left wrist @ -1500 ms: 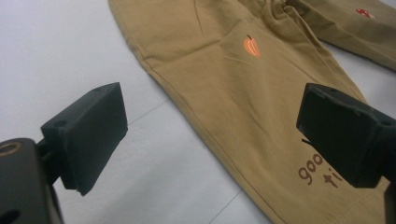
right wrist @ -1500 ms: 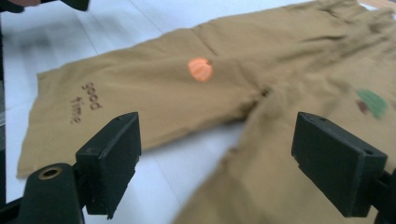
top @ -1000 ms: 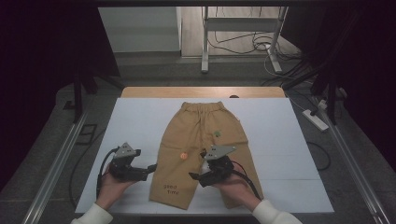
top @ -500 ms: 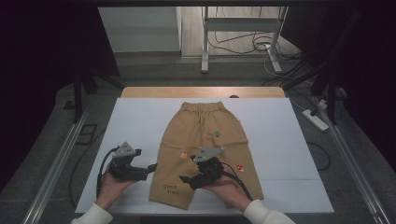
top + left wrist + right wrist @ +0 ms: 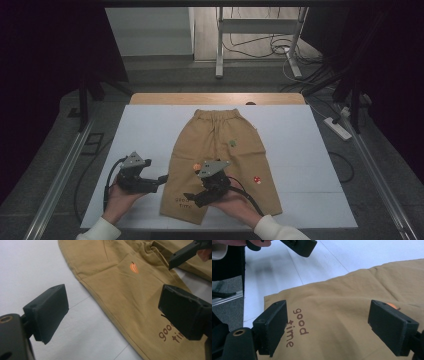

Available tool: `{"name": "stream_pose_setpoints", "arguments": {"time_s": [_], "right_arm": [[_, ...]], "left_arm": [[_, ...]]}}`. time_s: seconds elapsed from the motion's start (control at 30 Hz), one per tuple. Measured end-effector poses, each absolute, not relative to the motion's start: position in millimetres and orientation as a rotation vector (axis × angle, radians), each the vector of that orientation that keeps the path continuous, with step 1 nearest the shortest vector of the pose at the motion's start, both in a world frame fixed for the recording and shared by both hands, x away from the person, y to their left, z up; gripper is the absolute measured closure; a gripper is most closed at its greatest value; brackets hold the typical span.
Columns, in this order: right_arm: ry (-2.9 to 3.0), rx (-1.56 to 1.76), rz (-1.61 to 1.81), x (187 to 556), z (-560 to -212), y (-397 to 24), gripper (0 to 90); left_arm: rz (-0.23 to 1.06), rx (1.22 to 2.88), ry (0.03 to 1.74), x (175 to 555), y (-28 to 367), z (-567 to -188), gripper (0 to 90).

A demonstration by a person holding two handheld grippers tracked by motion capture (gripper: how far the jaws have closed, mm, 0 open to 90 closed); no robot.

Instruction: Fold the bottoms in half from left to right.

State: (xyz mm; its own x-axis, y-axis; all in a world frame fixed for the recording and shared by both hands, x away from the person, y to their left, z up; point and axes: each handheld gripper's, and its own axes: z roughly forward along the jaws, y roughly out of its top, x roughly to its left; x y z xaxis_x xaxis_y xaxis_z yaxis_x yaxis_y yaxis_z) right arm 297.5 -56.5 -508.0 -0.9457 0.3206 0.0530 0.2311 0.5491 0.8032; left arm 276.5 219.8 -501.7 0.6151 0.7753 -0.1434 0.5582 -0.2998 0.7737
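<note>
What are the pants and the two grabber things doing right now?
pants: spread flat on the white table, both legs out, not gripped.
left gripper: open, beside the outer edge of one pant leg, holding nothing.
right gripper: open, over the leg hem with the "good time" print, holding nothing.
white table: bears the pants.

Bare white worktop [image 5: 30, 270] lies open between the left gripper's [image 5: 113, 312] wide-parted jaws; flat tan cotton trousers [image 5: 352, 305] spread beneath the right gripper's [image 5: 327, 325] parted jaws, nothing between them.
</note>
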Motion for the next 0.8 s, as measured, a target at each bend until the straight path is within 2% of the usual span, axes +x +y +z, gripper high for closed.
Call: {"name": "stream_pose_setpoints", "arguments": {"time_s": [0.8], "right_arm": [[2.76, 0.367, 1.311, 281, -521, -22, 18.4]], "left_arm": [[0.321, 1.989, 1.07, 280, 220, -503, 9.3]]}}
